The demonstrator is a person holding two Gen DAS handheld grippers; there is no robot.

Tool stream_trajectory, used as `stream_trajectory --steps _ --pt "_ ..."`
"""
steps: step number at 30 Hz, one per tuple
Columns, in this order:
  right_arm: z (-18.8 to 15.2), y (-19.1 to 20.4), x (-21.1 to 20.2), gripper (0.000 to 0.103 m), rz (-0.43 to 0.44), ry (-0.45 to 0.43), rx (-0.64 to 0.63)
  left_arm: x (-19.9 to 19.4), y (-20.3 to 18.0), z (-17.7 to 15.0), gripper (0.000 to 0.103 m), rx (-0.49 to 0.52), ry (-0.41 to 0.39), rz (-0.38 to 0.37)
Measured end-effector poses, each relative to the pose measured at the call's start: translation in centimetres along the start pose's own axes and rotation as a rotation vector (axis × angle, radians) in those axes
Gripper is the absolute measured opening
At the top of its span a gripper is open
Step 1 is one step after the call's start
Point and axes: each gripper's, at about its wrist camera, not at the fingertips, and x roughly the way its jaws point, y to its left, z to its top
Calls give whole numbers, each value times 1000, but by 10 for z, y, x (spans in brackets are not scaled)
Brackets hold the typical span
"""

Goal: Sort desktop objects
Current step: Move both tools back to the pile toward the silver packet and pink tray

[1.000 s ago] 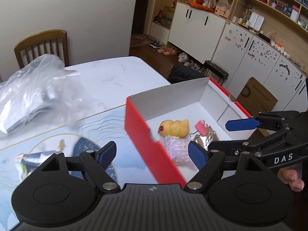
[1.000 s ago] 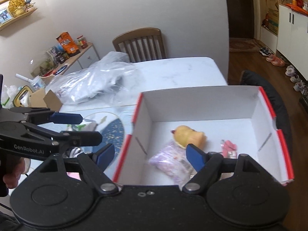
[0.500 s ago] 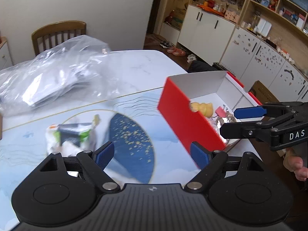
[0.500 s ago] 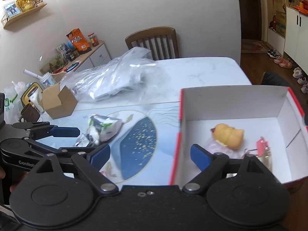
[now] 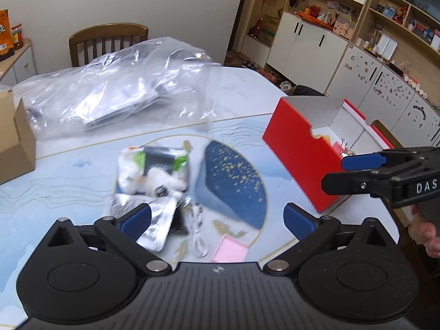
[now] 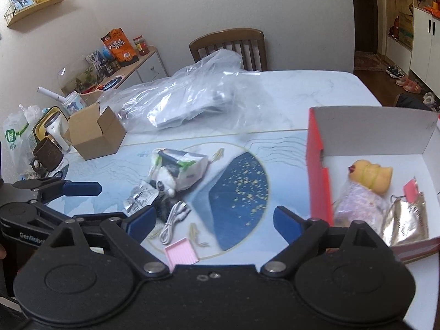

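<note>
Our left gripper (image 5: 217, 217) is opening wide, and nothing is between its blue fingers. Our right gripper (image 6: 213, 221) is wide too, and it holds nothing. Both hang over the blue table mat (image 6: 242, 192).

Just under them is a small pile: a white and green packet (image 6: 180, 166), a crinkly silver packet (image 6: 139, 199), a white cable (image 6: 173, 221) and a pink tray (image 6: 181, 251).

The red box (image 6: 316, 170) sits to the right. In it lie a yellow squishy toy (image 6: 370, 176), a purple packet (image 6: 357, 206), a gold packet (image 6: 404, 220) and a pink clip (image 6: 411, 189).

Farther back we see a big clear plastic bag (image 6: 192, 99), a cardboard box (image 6: 93, 132) and a wooden chair (image 6: 228, 45).
</note>
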Motion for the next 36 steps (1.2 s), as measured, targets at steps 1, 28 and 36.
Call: stream_trajectory --steps 1,28,36 --pt "-1 3 2 92 -3 3 0 -2 4 -3 103 0 0 2" --pt "-46 54 83 92 -90 181 -56 38 84 -30 103 61 77 16" --pt "-52 62 101 89 -89 237 -82 54 90 -21 103 250 109 -76"
